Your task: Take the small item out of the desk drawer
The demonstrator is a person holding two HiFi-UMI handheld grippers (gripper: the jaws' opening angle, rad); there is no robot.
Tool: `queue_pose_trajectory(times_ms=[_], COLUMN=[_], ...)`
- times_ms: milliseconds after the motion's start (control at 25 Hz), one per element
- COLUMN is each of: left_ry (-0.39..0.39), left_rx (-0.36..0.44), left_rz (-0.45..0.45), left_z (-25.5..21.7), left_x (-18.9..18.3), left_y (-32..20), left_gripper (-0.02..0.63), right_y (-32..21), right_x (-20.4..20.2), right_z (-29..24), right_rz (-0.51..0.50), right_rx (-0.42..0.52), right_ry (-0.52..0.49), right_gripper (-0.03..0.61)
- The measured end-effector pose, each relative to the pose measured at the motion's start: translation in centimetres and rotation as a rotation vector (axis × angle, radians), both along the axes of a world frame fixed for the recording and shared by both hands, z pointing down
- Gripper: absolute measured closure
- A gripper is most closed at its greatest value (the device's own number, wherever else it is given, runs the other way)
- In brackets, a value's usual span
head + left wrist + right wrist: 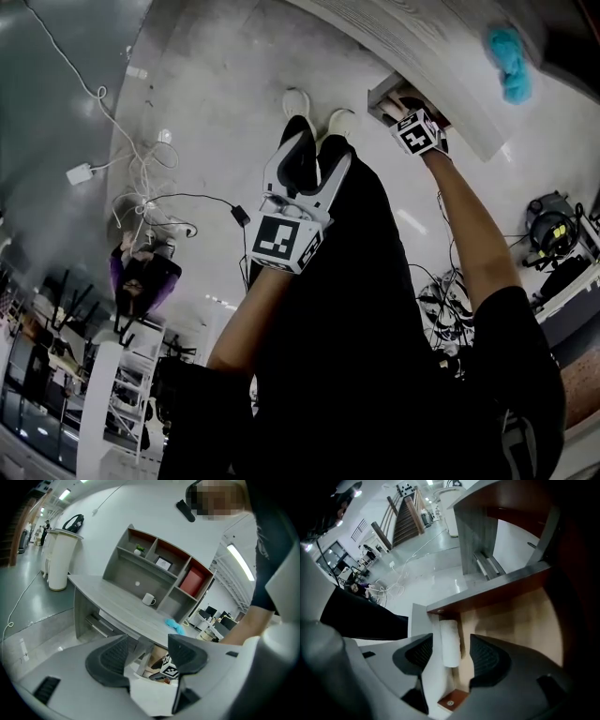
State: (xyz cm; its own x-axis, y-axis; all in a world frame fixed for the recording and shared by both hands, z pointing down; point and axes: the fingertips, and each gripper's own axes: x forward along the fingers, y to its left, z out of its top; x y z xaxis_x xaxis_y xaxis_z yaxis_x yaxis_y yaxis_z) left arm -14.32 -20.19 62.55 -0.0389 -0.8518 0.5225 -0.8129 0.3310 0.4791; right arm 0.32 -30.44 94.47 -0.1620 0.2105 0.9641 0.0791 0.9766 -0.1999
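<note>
Under the grey desk (117, 603) the drawer (386, 94) stands pulled out. My right gripper (405, 111) reaches down into it. In the right gripper view a small white cylinder (451, 644) lies on the light wooden drawer bottom (520, 620), in the corner by the drawer's wall (487, 597). It sits between the jaws of my right gripper (451, 654), with a gap on each side and neither pad touching it. My left gripper (317, 155) hovers open and empty over the floor, away from the drawer; its own view (147, 656) looks at the desk and the right gripper's marker cube (169, 670).
A blue cloth (176, 626) and a white mug (149, 599) lie on the desk, with a shelf unit (159, 571) behind them. White shoes (297, 101) stand before the drawer. Cables (141, 178) run over the floor at the left. A tall white bin (61, 559) stands beside the desk.
</note>
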Motion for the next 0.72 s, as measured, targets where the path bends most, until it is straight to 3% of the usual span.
queue_pose_trajectory(times_ms=[240, 720], left_ry=[0.014, 0.022], left_rx=[-0.007, -0.019], left_rz=[-0.007, -0.012], left_z=[0.8, 2.1], left_x=[-0.3, -0.5], left_y=[-0.3, -0.6], left_gripper=[0.371, 0.371], right_y=[-0.8, -1.0], right_x=[0.7, 0.8], right_z=[1.9, 2.4], right_rz=[-0.012, -0.032], right_rx=[-0.002, 0.083], right_ry=[0.044, 0.000], right_gripper=[0.347, 0.364])
